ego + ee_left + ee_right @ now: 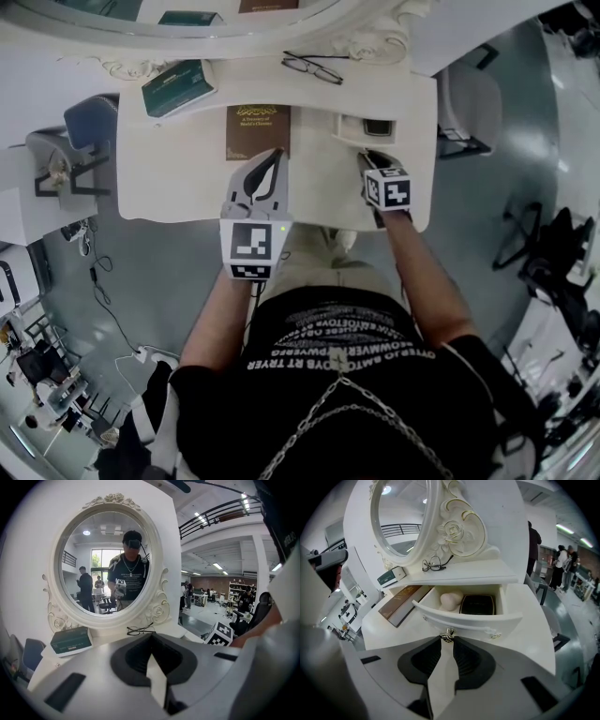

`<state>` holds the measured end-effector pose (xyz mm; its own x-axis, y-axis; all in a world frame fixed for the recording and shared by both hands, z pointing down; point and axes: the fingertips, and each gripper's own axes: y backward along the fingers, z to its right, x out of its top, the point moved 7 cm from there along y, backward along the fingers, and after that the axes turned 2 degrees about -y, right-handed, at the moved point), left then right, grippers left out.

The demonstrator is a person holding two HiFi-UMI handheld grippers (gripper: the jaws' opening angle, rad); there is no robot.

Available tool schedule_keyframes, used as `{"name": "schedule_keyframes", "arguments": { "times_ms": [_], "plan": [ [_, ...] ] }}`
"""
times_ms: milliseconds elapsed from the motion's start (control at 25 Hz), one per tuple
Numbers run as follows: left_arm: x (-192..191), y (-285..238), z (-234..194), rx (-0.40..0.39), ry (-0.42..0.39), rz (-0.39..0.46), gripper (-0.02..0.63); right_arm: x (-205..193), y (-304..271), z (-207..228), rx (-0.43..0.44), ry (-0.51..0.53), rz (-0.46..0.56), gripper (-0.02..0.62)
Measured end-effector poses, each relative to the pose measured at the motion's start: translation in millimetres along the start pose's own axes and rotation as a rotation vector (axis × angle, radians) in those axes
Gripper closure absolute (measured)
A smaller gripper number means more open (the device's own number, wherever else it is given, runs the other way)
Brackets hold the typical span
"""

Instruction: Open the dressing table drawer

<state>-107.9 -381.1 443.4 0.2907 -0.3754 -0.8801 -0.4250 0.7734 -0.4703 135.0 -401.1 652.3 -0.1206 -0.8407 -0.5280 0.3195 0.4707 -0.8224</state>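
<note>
The white dressing table [173,183] has a small drawer [469,619] under its upper shelf, standing pulled out toward me. Inside lie a pale pink rounded thing [451,600] and a black case [477,604]. My right gripper [447,639] is shut on the drawer's small metal knob [448,633], which sits pinched between its fingertips; in the head view the right gripper [367,161] meets the drawer [364,129] at the table's right. My left gripper [270,167] hovers over the middle of the tabletop, its jaws together with nothing in them, and points at the oval mirror [108,559].
A brown book [258,131] lies flat left of the drawer. A green box [178,86] and a pair of glasses [312,67] rest on the shelf under the mirror. Chairs stand on the floor to either side of the table.
</note>
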Motion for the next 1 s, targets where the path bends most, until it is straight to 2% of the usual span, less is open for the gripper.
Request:
{"name": "schedule_keyframes", "arguments": {
  "times_ms": [280,680,1000],
  "plan": [
    [1.7,9.4,1.0,0.008,-0.002,0.007,0.601,-6.7,5.7,-3.7,0.0,0.01,-0.011,0.516],
    [-0.3,21.4,6.3,0.019,-0.007,0.015,0.603,-6.1,7.1,-3.9,-0.007,0.024,0.032,0.509],
    [1.0,32.1,11.1,0.026,-0.01,0.024,0.603,-12.8,25.1,0.7,-0.009,0.043,0.06,0.465]
  ]
}}
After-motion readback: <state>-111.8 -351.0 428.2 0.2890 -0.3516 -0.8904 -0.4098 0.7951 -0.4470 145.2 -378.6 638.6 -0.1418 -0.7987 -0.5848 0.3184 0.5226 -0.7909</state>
